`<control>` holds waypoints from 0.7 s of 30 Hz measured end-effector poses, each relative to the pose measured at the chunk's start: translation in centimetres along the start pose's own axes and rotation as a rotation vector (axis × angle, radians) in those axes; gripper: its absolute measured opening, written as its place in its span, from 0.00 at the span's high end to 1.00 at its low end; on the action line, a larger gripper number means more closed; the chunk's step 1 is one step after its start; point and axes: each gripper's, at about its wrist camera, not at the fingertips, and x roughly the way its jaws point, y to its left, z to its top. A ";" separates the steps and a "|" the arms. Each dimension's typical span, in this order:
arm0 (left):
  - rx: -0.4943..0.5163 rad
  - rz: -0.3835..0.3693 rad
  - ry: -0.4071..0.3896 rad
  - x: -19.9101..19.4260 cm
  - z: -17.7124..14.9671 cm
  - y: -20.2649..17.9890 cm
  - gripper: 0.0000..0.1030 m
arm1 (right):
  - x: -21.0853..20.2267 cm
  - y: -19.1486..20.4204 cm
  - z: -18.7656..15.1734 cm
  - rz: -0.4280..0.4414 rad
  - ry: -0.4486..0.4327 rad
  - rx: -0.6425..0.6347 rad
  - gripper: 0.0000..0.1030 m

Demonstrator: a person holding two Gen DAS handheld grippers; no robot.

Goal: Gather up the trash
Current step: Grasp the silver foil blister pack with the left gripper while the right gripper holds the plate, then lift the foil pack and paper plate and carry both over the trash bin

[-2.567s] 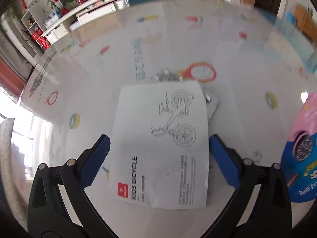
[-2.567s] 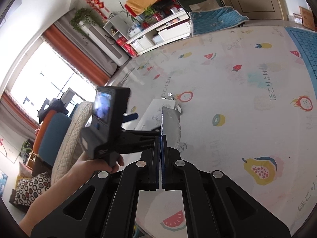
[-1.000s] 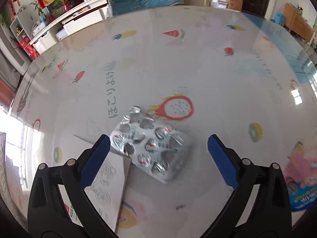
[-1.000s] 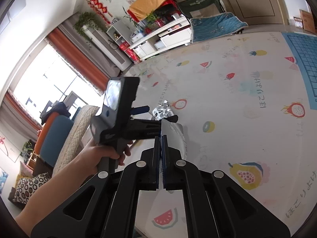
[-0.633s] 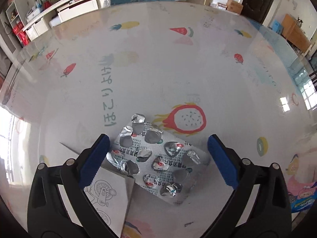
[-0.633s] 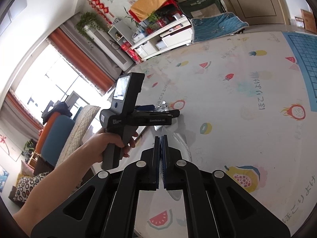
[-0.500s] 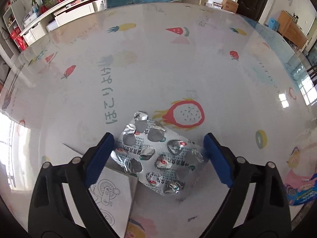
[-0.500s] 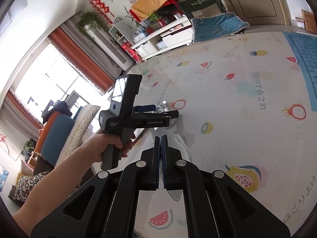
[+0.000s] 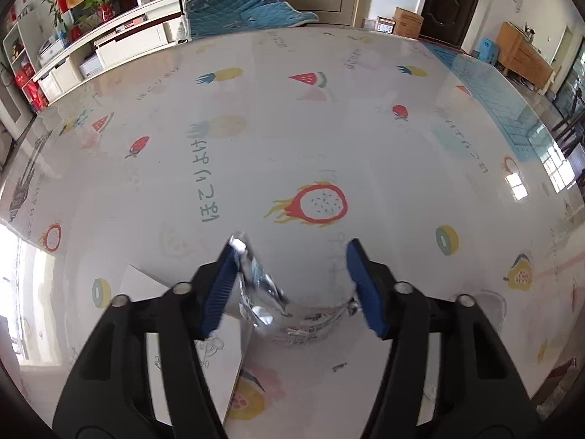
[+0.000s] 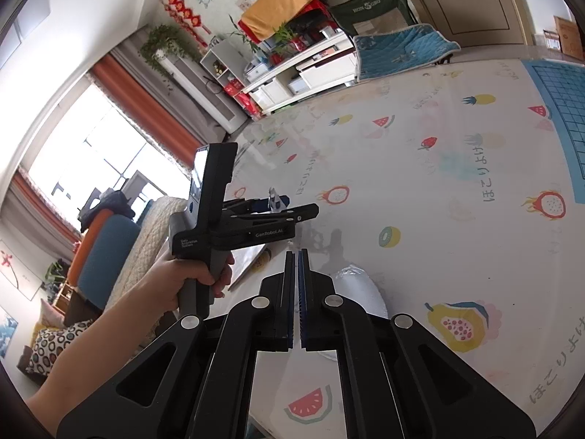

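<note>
A used silver blister pack is bent into a trough between the blue pads of my left gripper. The pads press on its two edges and it is lifted off the fruit-print play mat. A white bicycle manual sheet lies on the mat under the left finger. In the right wrist view the left gripper is held above the mat with the pack's tip showing. My right gripper is shut, with a crinkled clear bag beside its fingers.
A white shelf unit and a blue quilted mat stand at the far edge of the play mat. A sofa with cushions is on the left in the right wrist view. A blue grid mat lies at the far right.
My left gripper has closed in on the blister pack, bending it, and lifted it. The manual sheet has slid from in front of the gripper to under its left finger. The right gripper stays shut.
</note>
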 end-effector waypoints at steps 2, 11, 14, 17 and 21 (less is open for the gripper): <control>0.001 -0.011 -0.015 -0.5 -0.2 -0.2 0.53 | -0.1 0.1 0.0 0.005 0.001 0.006 0.97; -0.013 -0.077 -0.080 -4.5 -1.8 0.0 0.56 | 0.0 0.4 -0.3 -0.055 0.041 -0.004 0.95; 0.011 -0.099 -0.090 -6.5 -2.8 -0.2 0.56 | 1.4 -0.5 -0.3 -0.121 0.087 0.002 0.94; 0.027 -0.122 -0.085 -8.0 -4.4 -0.3 0.56 | 3.6 -2.0 -0.4 -0.148 0.165 0.032 0.48; 0.063 -0.139 -0.058 -8.5 -6.4 -0.7 0.56 | 5.3 -2.5 -1.0 -0.201 0.187 -0.008 0.37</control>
